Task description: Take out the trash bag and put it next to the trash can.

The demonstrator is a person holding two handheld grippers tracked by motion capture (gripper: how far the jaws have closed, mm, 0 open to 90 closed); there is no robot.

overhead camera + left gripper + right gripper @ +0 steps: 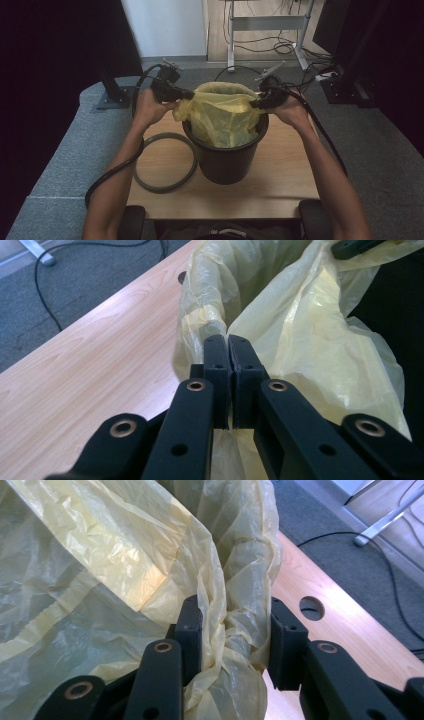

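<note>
A black bin (225, 160) stands on the wooden table (280, 180), lined with a thin yellow plastic bag (225, 112). My left gripper (187, 95) is at the bin's left rim; in the left gripper view its jaws (228, 347) are pressed together on a fold of the bag (300, 330). My right gripper (255, 103) is at the right rim. In the right gripper view (232, 620) a bunched roll of the bag's edge (115, 555) fills the gap between its pads. The bag's mouth is stretched between the two grippers above the bin.
A grey ring (165, 162) lies flat on the table left of the bin. A round hole (311, 608) is in the tabletop near the right gripper. Desk legs and cables (280, 47) are on the floor beyond the table.
</note>
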